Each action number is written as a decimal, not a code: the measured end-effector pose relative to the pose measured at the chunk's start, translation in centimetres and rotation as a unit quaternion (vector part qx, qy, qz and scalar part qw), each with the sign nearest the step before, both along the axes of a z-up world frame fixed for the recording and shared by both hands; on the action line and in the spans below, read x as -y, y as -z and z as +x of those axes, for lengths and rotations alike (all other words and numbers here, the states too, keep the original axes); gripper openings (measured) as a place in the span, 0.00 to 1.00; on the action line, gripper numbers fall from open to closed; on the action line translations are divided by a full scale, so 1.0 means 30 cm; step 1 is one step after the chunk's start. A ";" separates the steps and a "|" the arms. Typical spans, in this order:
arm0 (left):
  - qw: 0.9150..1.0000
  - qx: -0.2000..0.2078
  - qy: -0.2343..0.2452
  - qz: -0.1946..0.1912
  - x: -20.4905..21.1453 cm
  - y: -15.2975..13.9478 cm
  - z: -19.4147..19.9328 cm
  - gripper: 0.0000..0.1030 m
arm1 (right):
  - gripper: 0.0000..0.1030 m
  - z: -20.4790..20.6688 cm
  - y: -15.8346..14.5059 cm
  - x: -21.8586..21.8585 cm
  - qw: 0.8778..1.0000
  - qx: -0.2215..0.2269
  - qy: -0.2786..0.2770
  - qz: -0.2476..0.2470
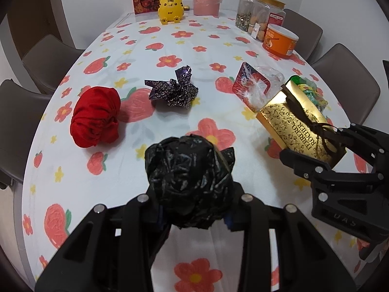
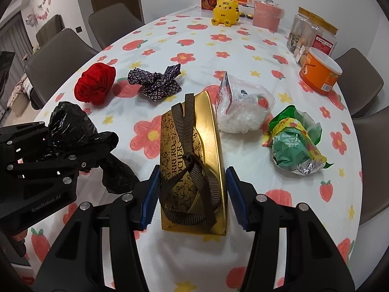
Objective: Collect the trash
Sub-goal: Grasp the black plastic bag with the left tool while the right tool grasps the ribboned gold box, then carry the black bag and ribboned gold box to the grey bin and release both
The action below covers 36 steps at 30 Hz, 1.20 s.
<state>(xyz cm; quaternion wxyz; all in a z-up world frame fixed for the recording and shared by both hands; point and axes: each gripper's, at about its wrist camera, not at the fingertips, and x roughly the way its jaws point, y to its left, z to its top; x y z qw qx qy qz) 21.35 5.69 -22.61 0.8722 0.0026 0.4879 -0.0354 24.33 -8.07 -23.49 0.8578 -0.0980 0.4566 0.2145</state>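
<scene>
My left gripper (image 1: 192, 194) is shut on a crumpled black plastic bag (image 1: 189, 180), held above the flowered tablecloth (image 1: 170, 126). From the right wrist view the left gripper (image 2: 73, 150) appears at the left with the black bag (image 2: 73, 126) bulging out of it. My right gripper (image 2: 193, 198) is shut on a gold chocolate box (image 2: 194, 146) tied with a brown ribbon, its blue pads (image 2: 150, 199) against the box sides. On the cloth lie a red crumpled bundle (image 2: 96, 82), a purple patterned wrapper (image 2: 155, 82), a clear plastic bag (image 2: 243, 112) and a green and yellow wrapper (image 2: 294, 143).
At the far end of the table stand a yellow tiger figure (image 1: 170, 9), a pink tub (image 1: 206, 2), clear jars (image 1: 257, 12), an orange can (image 1: 279, 41) and a red card box (image 1: 145, 1). Grey chairs (image 2: 60, 56) ring the table.
</scene>
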 end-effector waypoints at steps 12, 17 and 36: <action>0.996 0.018 0.085 0.013 0.162 -0.069 -0.115 0.34 | 0.49 -0.206 -0.081 0.189 0.996 0.021 0.087 0.014; 0.988 0.024 0.149 0.015 0.334 -0.100 -0.172 0.34 | 0.49 -0.312 -0.104 0.348 0.988 0.026 0.146 0.029; 0.926 0.025 0.377 -0.019 1.505 -0.142 -0.628 0.34 | 0.49 -0.989 -0.119 1.429 0.927 0.042 0.374 0.005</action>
